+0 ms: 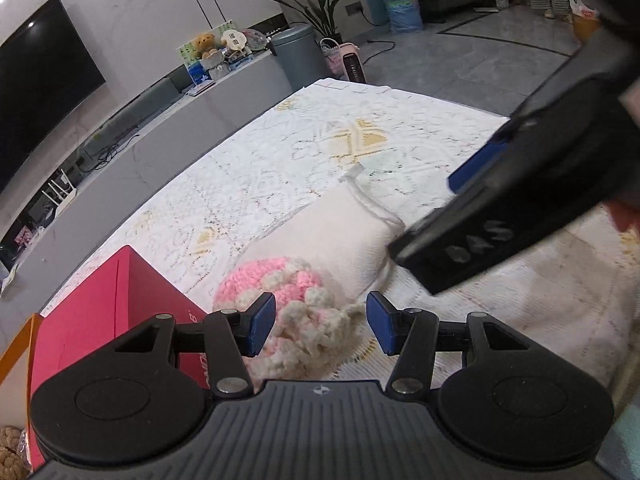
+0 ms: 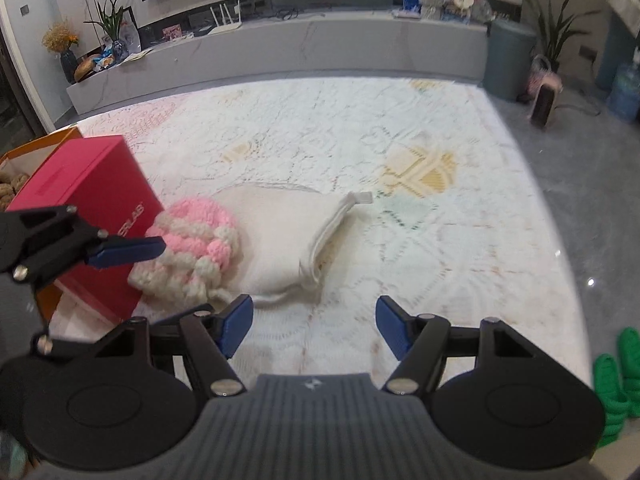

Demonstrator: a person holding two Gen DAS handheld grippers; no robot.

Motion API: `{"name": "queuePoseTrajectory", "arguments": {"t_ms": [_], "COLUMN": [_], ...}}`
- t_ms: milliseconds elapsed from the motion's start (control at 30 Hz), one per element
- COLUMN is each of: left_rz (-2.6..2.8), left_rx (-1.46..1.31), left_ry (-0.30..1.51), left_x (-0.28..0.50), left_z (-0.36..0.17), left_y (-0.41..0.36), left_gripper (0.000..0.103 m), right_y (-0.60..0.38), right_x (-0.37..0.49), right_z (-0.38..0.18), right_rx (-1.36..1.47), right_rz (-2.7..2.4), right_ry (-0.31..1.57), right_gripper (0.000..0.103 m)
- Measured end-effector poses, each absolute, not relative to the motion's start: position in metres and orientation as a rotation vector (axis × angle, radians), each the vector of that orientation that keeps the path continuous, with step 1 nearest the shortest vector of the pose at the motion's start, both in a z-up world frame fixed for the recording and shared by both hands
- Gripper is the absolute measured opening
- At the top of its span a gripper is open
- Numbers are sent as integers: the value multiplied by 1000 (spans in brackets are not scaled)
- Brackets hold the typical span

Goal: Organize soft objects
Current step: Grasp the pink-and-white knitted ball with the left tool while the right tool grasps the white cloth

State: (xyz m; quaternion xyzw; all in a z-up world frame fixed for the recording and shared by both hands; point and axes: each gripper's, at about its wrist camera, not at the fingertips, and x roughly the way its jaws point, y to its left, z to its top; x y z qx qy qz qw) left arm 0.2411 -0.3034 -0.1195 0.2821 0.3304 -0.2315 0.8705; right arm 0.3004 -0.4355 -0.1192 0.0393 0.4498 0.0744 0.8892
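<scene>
Now we hold both claws spread wide and empty over the rug [image 2: 400, 140]. Our left gripper [image 1: 321, 328] hangs low in the left wrist view, its blue pads either side of the knitted hat [image 1: 280, 300] but not touching it, which we take as lining up for a grasp. Our right gripper [image 2: 316, 326] sits at the bottom of the right wrist view, above bare rug, just short of the white pouch [image 2: 280, 240].

The hat lies at centre left of that view, leaning against the red box [image 2: 84, 216] and overlapping the pouch's left end. It is chunky, looped yarn in pink and cream, lumpy and slack, so we judge it will squash and sag when pinched. The pouch is smooth, pale cloth, pillow-shaped, with a seamed mouth and a small tab towards the right. The box is stiff, glossy card with sharp edges, probably where the soft things go. Behind it, at the left edge, stands an orange bag [image 2: 40, 148] with something brown and knitted inside.
</scene>
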Motion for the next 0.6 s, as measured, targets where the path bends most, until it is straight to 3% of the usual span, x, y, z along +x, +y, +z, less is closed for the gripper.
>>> {"name": "queuePoseTrajectory", "arguments": {"t_ms": [167,267,367,467,500,600], "left_rz": [-462,-457,-439,-442,-442,-435], "left_rx": [574,606,653,617,601,549], "left_ry": [704,703,704,714,716,714], "left_x": [245,243,243,242,242,239], "left_z": [-124,-129,-136,-134,-132,-121], "left_y": [-299,-302,-305,-303,-302,-297], "left_gripper": [62,62,62,47,35,29], "right_y": [-431,-426,-426,-425,-425,-425], "right_x": [330,342,344,341,339,333], "right_z": [-134,-145,-151,-149,-148,-140], "right_rx": [106,111,140,137,133,133], "right_rz": [178,184,200,199,198,194], "right_ry": [959,983,993,980,974,956], "right_gripper": [66,60,34,18,16,12]}}
